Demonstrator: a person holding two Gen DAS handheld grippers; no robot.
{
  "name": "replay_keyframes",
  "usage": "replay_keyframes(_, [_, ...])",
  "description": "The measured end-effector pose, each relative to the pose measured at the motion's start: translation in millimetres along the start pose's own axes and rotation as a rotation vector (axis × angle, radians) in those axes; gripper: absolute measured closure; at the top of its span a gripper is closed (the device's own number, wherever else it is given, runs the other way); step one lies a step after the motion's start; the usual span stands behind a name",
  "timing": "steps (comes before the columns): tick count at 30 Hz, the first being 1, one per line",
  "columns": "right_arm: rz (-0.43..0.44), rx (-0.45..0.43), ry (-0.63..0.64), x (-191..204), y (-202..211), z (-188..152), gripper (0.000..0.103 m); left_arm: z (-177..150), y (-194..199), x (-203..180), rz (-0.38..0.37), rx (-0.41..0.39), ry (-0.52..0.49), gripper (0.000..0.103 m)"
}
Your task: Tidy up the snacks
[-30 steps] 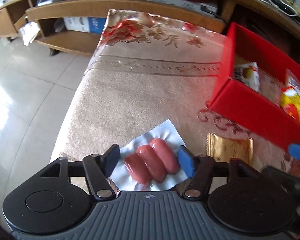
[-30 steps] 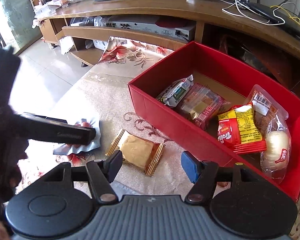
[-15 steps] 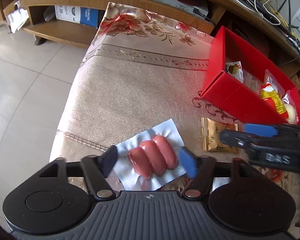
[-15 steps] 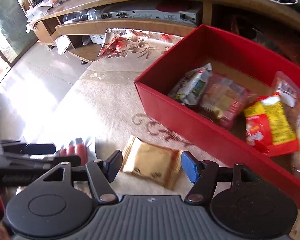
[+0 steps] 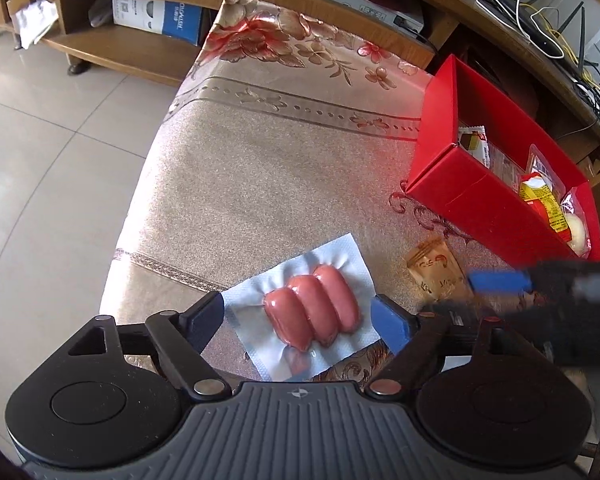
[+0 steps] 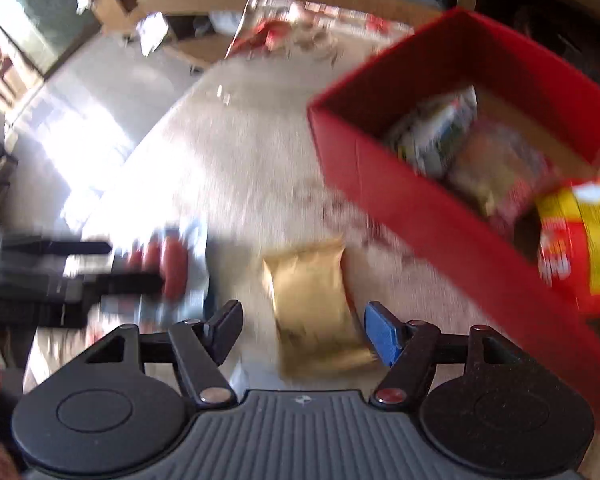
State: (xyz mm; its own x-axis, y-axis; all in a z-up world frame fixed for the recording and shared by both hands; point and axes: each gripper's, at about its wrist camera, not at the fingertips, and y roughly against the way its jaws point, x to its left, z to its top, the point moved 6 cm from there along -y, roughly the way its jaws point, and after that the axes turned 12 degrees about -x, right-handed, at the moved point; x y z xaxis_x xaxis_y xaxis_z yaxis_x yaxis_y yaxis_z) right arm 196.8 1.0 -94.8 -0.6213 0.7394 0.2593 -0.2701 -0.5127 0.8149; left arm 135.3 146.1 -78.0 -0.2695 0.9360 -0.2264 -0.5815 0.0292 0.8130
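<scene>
Two grippers are seen over a table point(image 5: 260, 168) covered with a beige, flowered cloth. A red box point(image 5: 472, 196) stands on the far right of the table, open at the top, and several snack packs lie inside it — among them a yellow-and-red bag point(image 6: 580, 236). The left gripper point(image 5: 300, 316) is held wide open, its fingers on either side of a sausage pack point(image 5: 312, 312) — three pink sausages sealed in a white sheet — that lies flat near the table's near edge; no touch can be made out. The right gripper point(image 6: 304, 330) is likewise spread wide, low around a gold packet point(image 6: 316, 304) that lies on the cloth just in front of the box. The right wrist view is blurred, so contact there cannot be judged.
</scene>
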Motion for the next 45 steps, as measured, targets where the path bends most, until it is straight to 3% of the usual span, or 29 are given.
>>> replay_keyframes(3, [-0.058, -0.03, 0.012, -3.4, 3.6, 1.1, 0.039, 0.0, 0.2, -3.0, 0.003, -0.003, -0.003, 0.018])
replay_keyframes(6, [-0.058, -0.064, -0.023, -0.7, -4.9, 11.2, 0.039, 1.3, 0.5, -5.2, 0.015, -0.01, 0.002, 0.017])
replay_keyframes(10, [-0.119, -0.077, 0.055, 10.9, -16.7, 10.4, 0.036, 2.4, -0.4, -3.0, 0.033, -0.014, 0.027, 0.016])
replay_keyframes(12, [-0.109, -0.092, 0.039, 7.7, -14.2, 8.0, 0.034, 2.1, -0.3, -1.0, 0.038, -0.014, 0.035, 0.014])
replay_keyframes(14, [-0.073, -0.072, 0.05, 7.6, -15.4, 2.6, 0.006, 1.1, -1.9, 1.1, 0.052, -0.011, 0.042, 0.013])
replay_keyframes(15, [-0.059, -0.042, 0.066, 10.8, -16.9, -2.4, 0.001, 0.7, -3.0, 1.0, 0.055, -0.008, 0.043, 0.013])
replay_keyframes(17, [-0.075, -0.052, 0.121, 16.0, -16.9, -7.8, 0.001, 0.5, -4.9, -2.7, 0.055, -0.004, 0.026, 0.013])
replay_keyframes(18, [-0.074, -0.054, 0.105, 14.4, -16.1, -7.9, 0.002, 0.4, -5.1, -5.8, 0.054, -0.003, 0.014, 0.013])
replay_keyframes(21, [-0.091, -0.077, 0.102, 10.4, -11.7, -4.9, 0.017, -0.1, -3.0, -11.2, 0.047, -0.006, -0.009, 0.007])
replay_keyframes(25, [-0.095, -0.107, 0.107, 1.6, 0.1, -4.7, 0.056, -1.5, -7.2, -9.7, 0.064, 0.002, 0.0, 0.007])
replay_keyframes(26, [-0.095, -0.109, 0.102, -1.6, 2.4, -5.9, 0.061, -1.6, -9.3, -9.8, 0.07, 0.006, 0.006, 0.007])
replay_keyframes(34, [-0.085, -0.116, 0.074, -11.4, 16.8, -15.3, 0.064, -2.3, -9.1, -27.5, 0.061, 0.012, -0.044, 0.006])
replay_keyframes(39, [-0.085, -0.122, 0.076, -9.3, 28.4, -20.9, 0.065, -8.1, -12.3, -18.4, 0.098, 0.027, -0.01, 0.006])
replay_keyframes(45, [-0.093, -0.136, 0.055, -14.5, 44.4, -26.3, 0.065, -5.0, -18.9, -30.5, 0.113, 0.017, -0.054, 0.002])
